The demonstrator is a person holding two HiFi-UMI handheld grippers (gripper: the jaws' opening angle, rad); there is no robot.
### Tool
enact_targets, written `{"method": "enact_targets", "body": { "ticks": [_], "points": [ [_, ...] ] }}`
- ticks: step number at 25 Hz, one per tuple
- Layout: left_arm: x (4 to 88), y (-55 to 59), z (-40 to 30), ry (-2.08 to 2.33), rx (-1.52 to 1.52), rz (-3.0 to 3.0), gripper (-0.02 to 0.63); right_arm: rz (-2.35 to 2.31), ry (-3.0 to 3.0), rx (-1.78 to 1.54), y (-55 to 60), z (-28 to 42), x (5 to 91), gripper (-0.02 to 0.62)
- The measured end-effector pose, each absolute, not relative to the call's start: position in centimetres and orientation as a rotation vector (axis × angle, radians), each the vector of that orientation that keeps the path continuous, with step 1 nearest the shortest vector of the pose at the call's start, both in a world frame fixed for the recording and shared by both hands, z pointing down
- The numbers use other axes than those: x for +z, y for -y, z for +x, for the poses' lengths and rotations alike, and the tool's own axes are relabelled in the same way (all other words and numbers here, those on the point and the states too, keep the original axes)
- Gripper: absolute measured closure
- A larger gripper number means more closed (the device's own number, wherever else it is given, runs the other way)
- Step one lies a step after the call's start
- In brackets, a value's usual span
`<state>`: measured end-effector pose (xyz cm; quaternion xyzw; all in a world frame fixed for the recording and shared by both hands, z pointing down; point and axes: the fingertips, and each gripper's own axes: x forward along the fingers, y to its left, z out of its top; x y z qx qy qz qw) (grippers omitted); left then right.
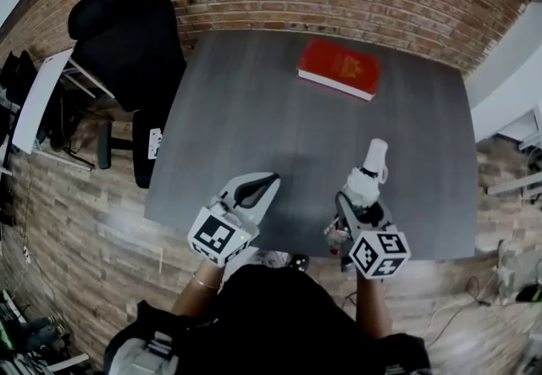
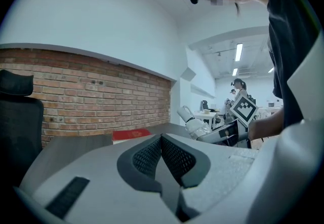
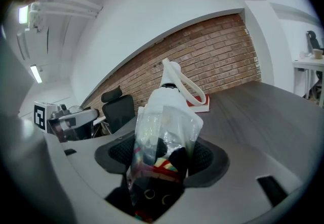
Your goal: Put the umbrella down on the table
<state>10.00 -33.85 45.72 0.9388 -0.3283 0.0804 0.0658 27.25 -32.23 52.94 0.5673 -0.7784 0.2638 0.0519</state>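
Note:
A folded umbrella (image 1: 370, 170) in a clear plastic sleeve, with a white handle and loop, sits between the jaws of my right gripper (image 1: 360, 200), which is shut on it. It hangs over the front right part of the grey table (image 1: 254, 111), handle end pointing away from me. In the right gripper view the umbrella (image 3: 167, 117) fills the gap between the pads of that gripper (image 3: 164, 153). My left gripper (image 1: 268, 184) hovers over the table's front edge, shut and empty, its pads meeting at the tip (image 2: 161, 139). From the left gripper view the white handle (image 2: 195, 126) shows at the right.
A red book (image 1: 339, 68) lies at the table's far side near the brick wall. A black office chair (image 1: 127, 43) stands off the table's left edge, beside a white desk (image 1: 38, 94).

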Motion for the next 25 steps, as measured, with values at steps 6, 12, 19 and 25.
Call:
{"method": "enact_targets", "body": {
  "ticks": [6, 12, 19, 25],
  "points": [
    [47.5, 35.6, 9.8, 0.970, 0.256, 2.809, 0.604, 1.736, 2.300, 0.834, 33.9, 27.6, 55.0, 0.314],
    [48.6, 37.0, 10.1, 0.941, 0.260, 2.796, 0.604, 1.748, 2.243, 0.889, 35.1, 28.2, 56.9, 0.314],
    [49.4, 37.9, 10.0, 0.930, 0.272, 2.773, 0.604, 1.741, 2.173, 0.979, 35.8, 28.8, 59.2, 0.314],
    [50.0, 38.6, 9.6, 0.936, 0.272, 2.764, 0.604, 1.727, 2.136, 1.025, 36.4, 28.8, 61.0, 0.314]
  ]
}}
